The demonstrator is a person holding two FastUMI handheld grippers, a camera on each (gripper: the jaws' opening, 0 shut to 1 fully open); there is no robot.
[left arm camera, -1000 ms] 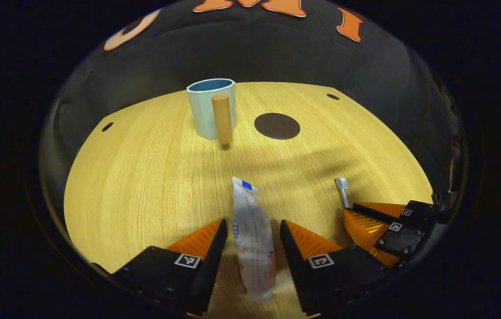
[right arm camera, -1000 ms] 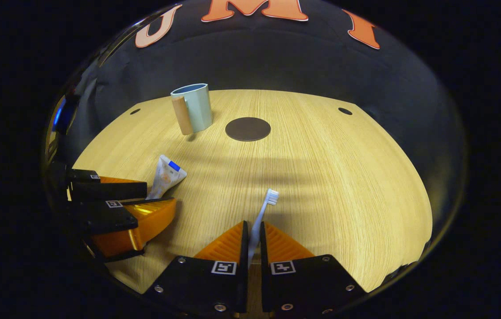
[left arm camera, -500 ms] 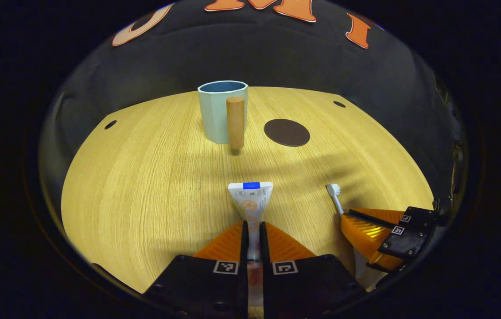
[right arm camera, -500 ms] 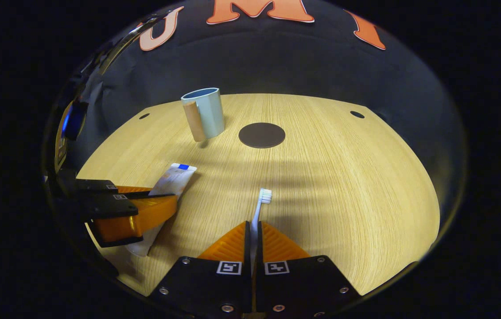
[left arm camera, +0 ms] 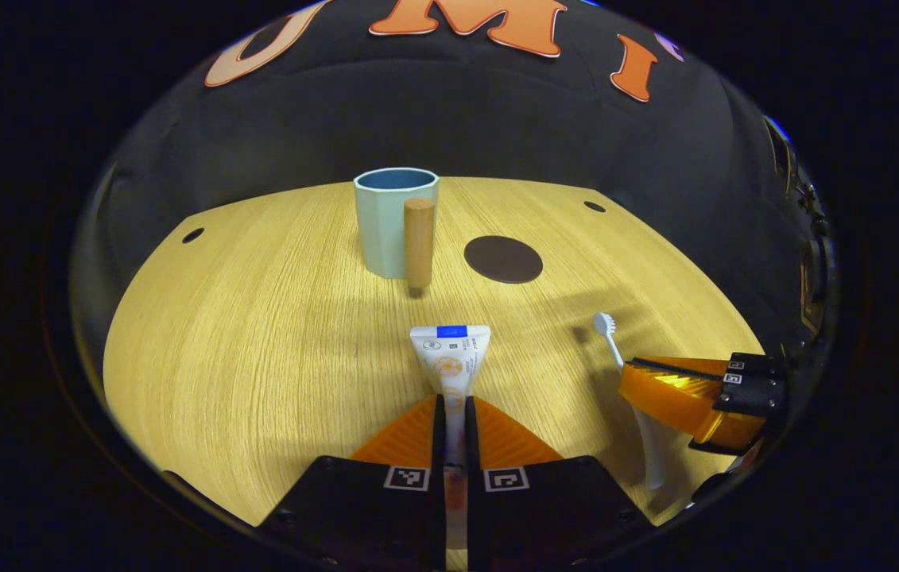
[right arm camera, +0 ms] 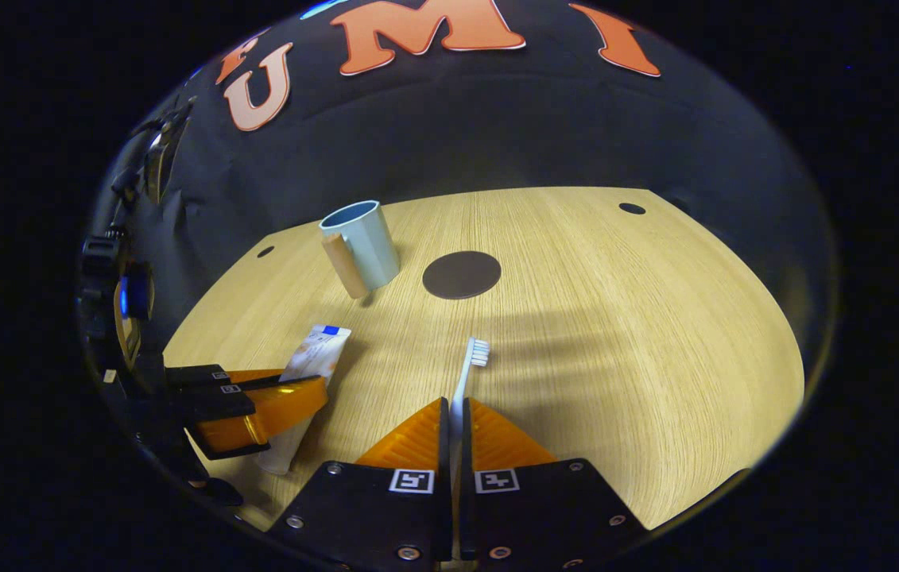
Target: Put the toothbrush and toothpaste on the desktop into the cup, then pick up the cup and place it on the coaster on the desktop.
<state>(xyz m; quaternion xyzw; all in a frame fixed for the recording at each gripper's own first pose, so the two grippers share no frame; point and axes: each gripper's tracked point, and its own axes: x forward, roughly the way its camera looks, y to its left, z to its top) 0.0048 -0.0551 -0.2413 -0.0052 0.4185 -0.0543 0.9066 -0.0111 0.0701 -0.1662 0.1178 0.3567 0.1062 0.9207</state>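
My left gripper (left arm camera: 454, 407) is shut on the white toothpaste tube (left arm camera: 450, 356), whose flat blue-tipped end points ahead, raised off the wood. My right gripper (right arm camera: 455, 409) is shut on the white toothbrush (right arm camera: 471, 361), bristles forward and up. In the left gripper view the right gripper (left arm camera: 676, 389) holds the toothbrush (left arm camera: 612, 342) at the right. The right gripper view shows the left gripper (right arm camera: 262, 401) with the tube (right arm camera: 314, 357) at the left. A pale blue cup (left arm camera: 389, 218) with a wooden handle (left arm camera: 419, 238) stands upright at the far centre. The dark round coaster (left arm camera: 503, 259) lies to its right.
The wooden desktop (left arm camera: 258, 334) has small dark holes (left arm camera: 193, 235) near its far corners. The cup (right arm camera: 362, 242) and coaster (right arm camera: 462, 275) sit close together, apart from each other, toward the far edge. The booth's black cloth wall rises right behind the desktop.
The left gripper closed on the toothpaste tube, and the tube turned flat end forward. Both grippers have lifted their objects off the desktop and tilted upward.
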